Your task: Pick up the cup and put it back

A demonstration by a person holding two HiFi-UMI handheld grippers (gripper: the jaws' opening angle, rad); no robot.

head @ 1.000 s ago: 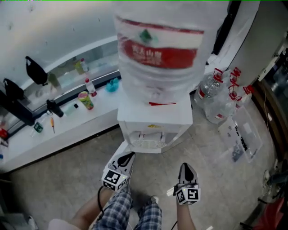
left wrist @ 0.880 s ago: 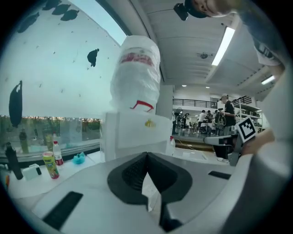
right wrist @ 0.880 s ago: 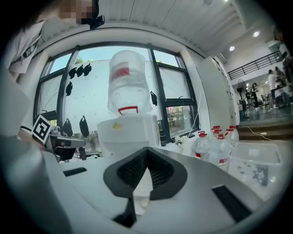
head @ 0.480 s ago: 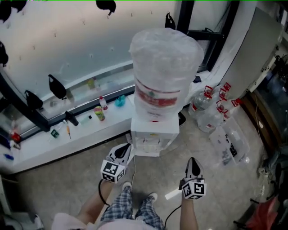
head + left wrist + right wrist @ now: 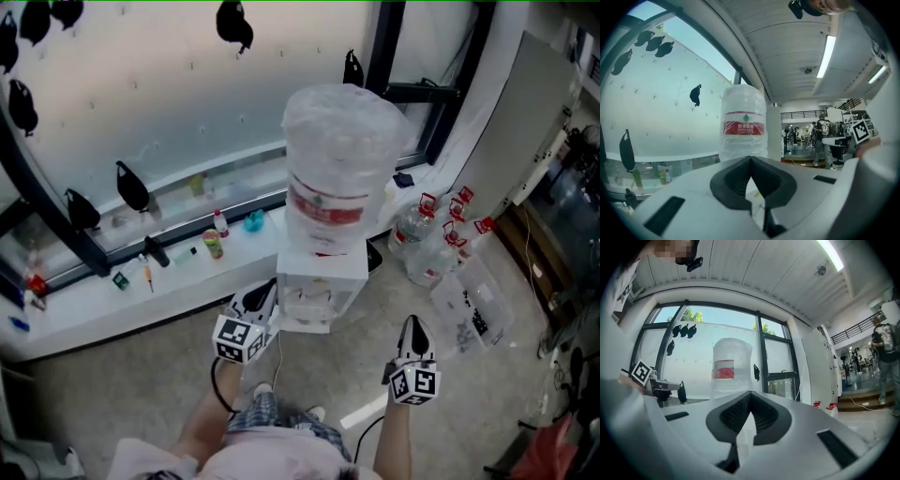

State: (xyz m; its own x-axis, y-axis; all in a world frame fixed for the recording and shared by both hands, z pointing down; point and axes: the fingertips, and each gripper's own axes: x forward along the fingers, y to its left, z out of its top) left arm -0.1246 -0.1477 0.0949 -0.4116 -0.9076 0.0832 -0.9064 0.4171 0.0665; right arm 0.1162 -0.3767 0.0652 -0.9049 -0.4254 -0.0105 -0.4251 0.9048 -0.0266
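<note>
A white water dispenser (image 5: 322, 281) with a large wrapped bottle (image 5: 342, 159) bearing a red label stands in the middle of the head view. I make out no cup in any view. My left gripper (image 5: 262, 294) hangs just left of the dispenser's front, its jaws shut and empty. My right gripper (image 5: 412, 326) is further right over the floor, also shut with nothing in it. In the left gripper view the closed jaws (image 5: 751, 158) point at the bottle (image 5: 744, 124). The right gripper view shows the shut jaws (image 5: 750, 393) below the same bottle (image 5: 731, 364).
A white window ledge (image 5: 112, 300) carries small bottles, a green container (image 5: 214, 246) and tools. Clear water jugs with red handles (image 5: 427, 239) and plastic bags (image 5: 473, 309) lie on the floor at right. People (image 5: 820, 140) stand far off in the hall.
The head view has pulled up and back, so the dispenser looks smaller and further off. Both grippers stay shut and have shifted slightly apart in the picture.
</note>
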